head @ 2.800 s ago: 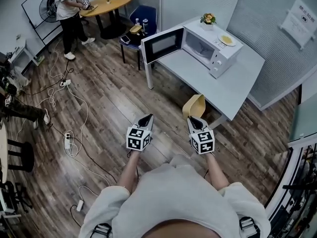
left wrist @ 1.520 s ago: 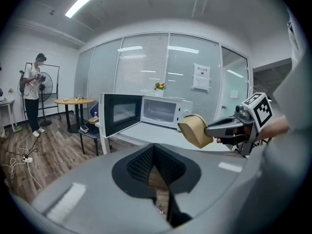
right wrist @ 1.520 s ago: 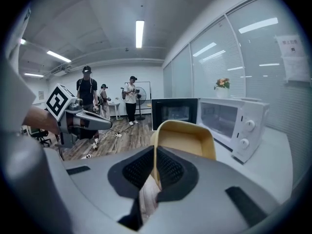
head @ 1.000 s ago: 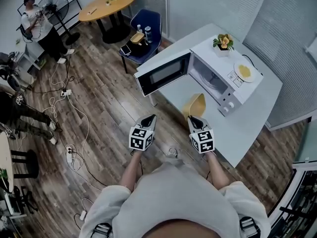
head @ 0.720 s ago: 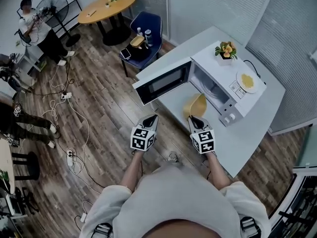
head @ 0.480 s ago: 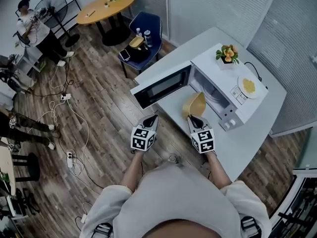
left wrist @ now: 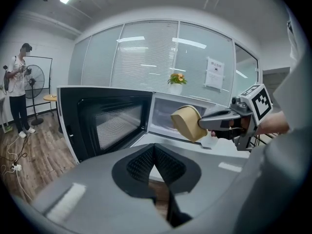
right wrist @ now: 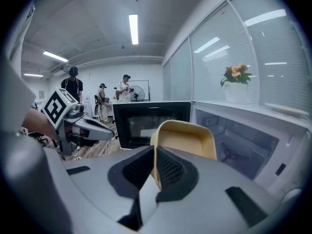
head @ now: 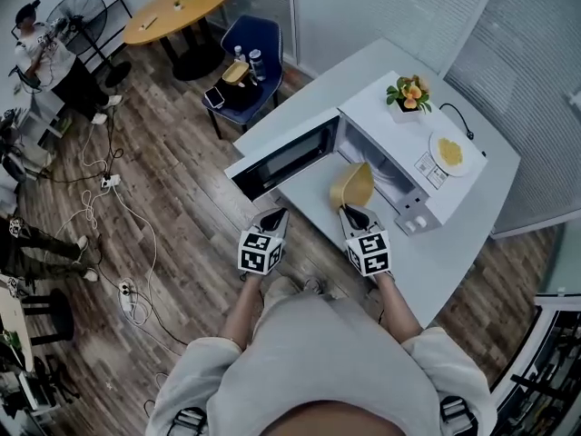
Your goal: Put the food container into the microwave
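My right gripper (head: 349, 211) is shut on the rim of a tan food container (head: 351, 185), held tilted on its side just in front of the open microwave (head: 390, 157). In the right gripper view the food container (right wrist: 186, 139) stands up from the jaws, with the microwave cavity (right wrist: 243, 144) to its right. The microwave door (head: 280, 161) hangs open to the left. My left gripper (head: 270, 219) is shut and holds nothing, hovering off the table's near edge. The left gripper view shows the container (left wrist: 189, 124) and the right gripper (left wrist: 206, 124) ahead of the cavity.
The microwave stands on a grey table (head: 454, 252). A flower pot (head: 408, 94) and a plate (head: 448, 151) sit on top of it. A blue chair (head: 243, 84) with bottles, a round wooden table (head: 177, 7), floor cables (head: 109, 221) and people stand to the left.
I have walked up to the table: the microwave now lies right in front of the container. Both grippers kept their pose, the right still holding the container.
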`<state>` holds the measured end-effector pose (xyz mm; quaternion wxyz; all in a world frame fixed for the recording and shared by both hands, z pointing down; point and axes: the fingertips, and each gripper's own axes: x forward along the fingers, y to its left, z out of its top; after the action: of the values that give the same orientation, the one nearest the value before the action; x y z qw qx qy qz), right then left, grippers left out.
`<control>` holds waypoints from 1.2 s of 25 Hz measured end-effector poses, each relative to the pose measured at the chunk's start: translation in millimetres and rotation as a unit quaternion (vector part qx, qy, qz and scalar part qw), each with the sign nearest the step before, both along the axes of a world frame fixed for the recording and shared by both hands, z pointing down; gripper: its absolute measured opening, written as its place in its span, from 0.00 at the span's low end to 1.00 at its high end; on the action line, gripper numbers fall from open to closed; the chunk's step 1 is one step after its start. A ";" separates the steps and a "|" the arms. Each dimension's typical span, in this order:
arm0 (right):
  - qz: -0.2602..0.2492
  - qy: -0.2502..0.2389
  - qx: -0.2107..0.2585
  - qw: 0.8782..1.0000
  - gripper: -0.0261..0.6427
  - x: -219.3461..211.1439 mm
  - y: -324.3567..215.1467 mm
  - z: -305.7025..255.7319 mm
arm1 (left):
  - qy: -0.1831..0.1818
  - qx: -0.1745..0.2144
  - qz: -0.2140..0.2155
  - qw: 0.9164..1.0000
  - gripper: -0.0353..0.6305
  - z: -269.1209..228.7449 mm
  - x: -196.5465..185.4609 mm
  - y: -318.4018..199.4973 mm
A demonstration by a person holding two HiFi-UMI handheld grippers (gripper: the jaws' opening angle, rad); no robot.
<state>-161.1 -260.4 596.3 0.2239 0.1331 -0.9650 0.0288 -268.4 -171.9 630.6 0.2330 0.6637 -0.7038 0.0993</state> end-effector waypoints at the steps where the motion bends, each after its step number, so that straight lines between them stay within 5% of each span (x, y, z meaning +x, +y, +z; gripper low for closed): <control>1: 0.003 0.000 0.000 1.000 0.07 2.0 -1.3 0.8 | 0.002 -0.001 0.005 1.000 0.07 2.5 2.6 -2.9; 15: 0.096 0.015 -0.001 0.995 0.08 21.0 -28.3 3.4 | 0.009 0.004 0.132 0.991 0.07 -0.8 21.9 -77.0; 30: 0.202 0.038 -0.001 0.979 0.08 15.9 -54.3 4.5 | 0.018 0.009 0.277 0.961 0.07 -3.3 30.5 -144.4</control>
<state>-145.2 -314.7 600.8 0.2497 0.3263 -0.9090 0.0690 -237.9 -316.3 627.3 0.2033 0.8364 -0.4889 0.1415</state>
